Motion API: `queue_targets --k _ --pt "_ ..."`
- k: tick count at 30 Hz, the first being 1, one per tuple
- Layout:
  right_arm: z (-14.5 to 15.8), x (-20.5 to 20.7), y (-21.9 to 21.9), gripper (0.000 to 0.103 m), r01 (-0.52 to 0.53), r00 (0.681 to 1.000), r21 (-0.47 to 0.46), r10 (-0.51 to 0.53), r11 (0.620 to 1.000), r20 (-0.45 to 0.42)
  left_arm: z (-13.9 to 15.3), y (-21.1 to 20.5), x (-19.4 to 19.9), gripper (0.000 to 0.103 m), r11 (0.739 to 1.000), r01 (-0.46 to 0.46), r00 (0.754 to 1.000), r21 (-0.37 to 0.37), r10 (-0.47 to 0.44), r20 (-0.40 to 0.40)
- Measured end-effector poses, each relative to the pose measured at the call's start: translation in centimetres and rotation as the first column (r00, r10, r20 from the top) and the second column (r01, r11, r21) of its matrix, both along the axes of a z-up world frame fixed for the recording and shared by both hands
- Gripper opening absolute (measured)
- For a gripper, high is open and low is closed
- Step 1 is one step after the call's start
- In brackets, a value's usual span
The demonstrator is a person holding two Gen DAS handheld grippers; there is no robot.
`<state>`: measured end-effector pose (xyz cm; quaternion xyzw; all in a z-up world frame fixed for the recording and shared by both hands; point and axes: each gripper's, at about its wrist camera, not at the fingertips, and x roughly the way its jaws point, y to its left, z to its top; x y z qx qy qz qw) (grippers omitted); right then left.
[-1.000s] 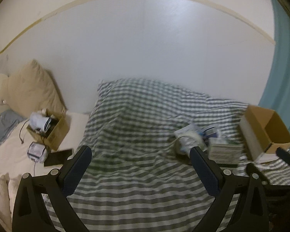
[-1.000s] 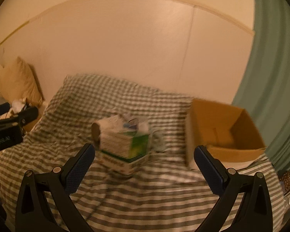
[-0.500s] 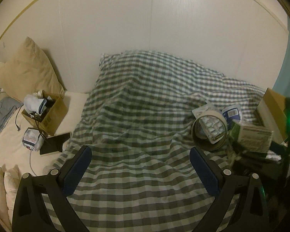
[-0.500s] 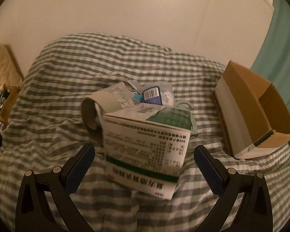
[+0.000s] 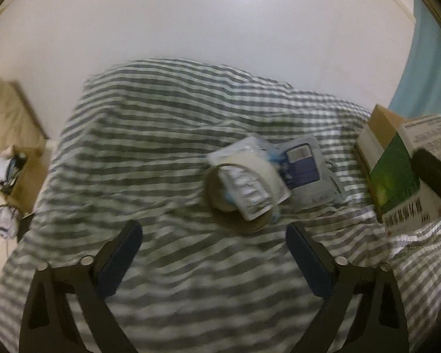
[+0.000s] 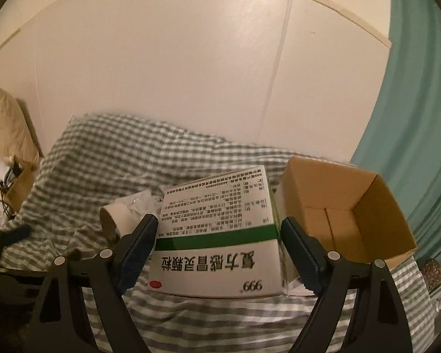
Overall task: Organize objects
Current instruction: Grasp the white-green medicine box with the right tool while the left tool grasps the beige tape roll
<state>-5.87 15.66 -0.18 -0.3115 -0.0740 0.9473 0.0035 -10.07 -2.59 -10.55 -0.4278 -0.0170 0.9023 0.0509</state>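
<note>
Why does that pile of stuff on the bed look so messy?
A foil blister pack is poked through a tape roll that leans on loose packets, all heaped on the checked blanket. The right gripper holds the medicine box with its print upside down.

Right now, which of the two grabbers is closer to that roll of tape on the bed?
Left. The left gripper hangs open just short of the tape roll; the right gripper is off to the roll's right, clamped on the medicine box.

Black angular plastic frames on left gripper (image 5: 214,241) and right gripper (image 6: 219,235); dark blue finger pads (image 6: 138,247) at tips; round silver screws behind pads.
</note>
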Motion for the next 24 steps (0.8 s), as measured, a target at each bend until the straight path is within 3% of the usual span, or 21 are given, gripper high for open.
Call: queue_targets --k 8,12,14,18,24 --pt "-1.7 -0.8 1.9 0.085 -0.035 0.999 -0.072 0.036 0.997 0.013 -2.2 5.5 -4.4 0.069 0.996 0.080 0.995 -0.034 -0.078 0.055" --pt "-2.4 -1.3 2.4 0.085 -0.046 0.998 -0.104 0.049 0.994 0.028 -2.8 5.8 -5.3 0.035 0.995 0.102 0.991 0.011 -0.103 0.086" --pt "-2.6 -1.3 2.8 0.085 -0.045 0.998 -0.116 0.051 0.992 0.042 -2.5 5.8 -5.0 0.024 0.992 0.120 0.989 0.028 -0.122 0.079" --pt "-2.5 -1.0 3.2 0.085 -0.033 0.998 -0.118 0.039 0.993 0.047 -1.4 5.8 -4.1 0.020 0.989 0.144 0.983 0.036 -0.147 0.112" --pt "0.0 0.7 2.7 0.085 -0.045 0.999 -0.123 0.047 0.991 0.011 3.1 6.1 -0.5 0.009 0.984 0.177 0.983 -0.013 -0.176 0.048"
